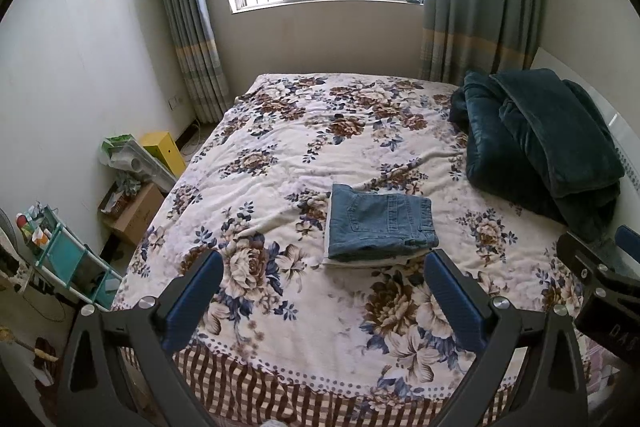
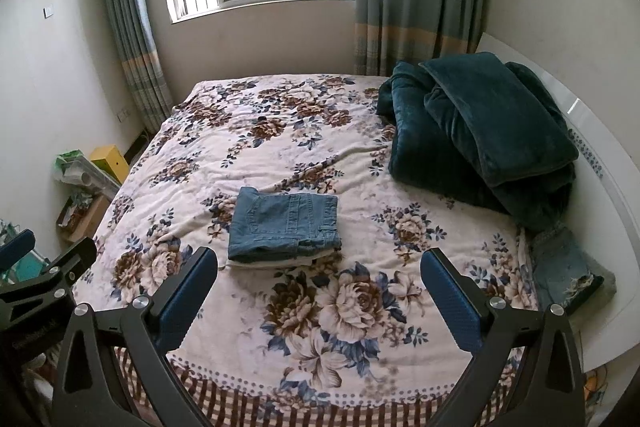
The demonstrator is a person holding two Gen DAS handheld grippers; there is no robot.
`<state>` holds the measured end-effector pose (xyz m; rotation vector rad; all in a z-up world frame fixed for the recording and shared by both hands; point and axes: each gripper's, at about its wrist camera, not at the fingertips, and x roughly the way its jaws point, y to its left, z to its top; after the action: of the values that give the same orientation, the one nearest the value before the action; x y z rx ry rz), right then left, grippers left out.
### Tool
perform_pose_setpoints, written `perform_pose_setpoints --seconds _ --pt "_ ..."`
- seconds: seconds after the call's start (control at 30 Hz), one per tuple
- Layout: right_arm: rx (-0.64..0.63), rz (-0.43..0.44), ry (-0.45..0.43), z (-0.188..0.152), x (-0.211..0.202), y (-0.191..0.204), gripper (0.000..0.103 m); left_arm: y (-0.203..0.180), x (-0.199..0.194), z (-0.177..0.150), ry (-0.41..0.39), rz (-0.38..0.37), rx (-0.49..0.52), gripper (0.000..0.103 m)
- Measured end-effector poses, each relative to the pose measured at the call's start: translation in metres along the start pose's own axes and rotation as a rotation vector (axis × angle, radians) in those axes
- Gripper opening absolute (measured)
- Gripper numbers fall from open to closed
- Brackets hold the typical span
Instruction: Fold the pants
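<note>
Here, folded pants (image 1: 380, 229) on floral bed (image 1: 280, 155), left hand-held gripper (image 1: 324, 301) and right hand-held gripper (image 2: 320, 299) wide open, empty.

left tongs (image 1: 322, 301) | black frames | blue ribbed pads | silver screws | right tongs (image 2: 318, 301) alike

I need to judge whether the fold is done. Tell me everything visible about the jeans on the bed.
The jeans are blue denim, folded into a compact rectangle with a back pocket and waistband seams facing up. They lie flat mid-bed on the floral blanket, atop a pale folded layer showing at the near edge. Neither gripper touches them; both are open.
</note>
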<state>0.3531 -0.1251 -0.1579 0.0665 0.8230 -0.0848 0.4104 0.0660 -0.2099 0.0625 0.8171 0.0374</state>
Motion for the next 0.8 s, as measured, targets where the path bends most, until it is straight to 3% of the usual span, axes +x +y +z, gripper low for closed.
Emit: perform_pose_setpoints --seconds 0.8 --pt "-0.022 0.021 0.012 -0.009 -0.001 0.003 0.103 -0.003 -0.002 -0.005 -0.009 0.002 -0.001 0.103"
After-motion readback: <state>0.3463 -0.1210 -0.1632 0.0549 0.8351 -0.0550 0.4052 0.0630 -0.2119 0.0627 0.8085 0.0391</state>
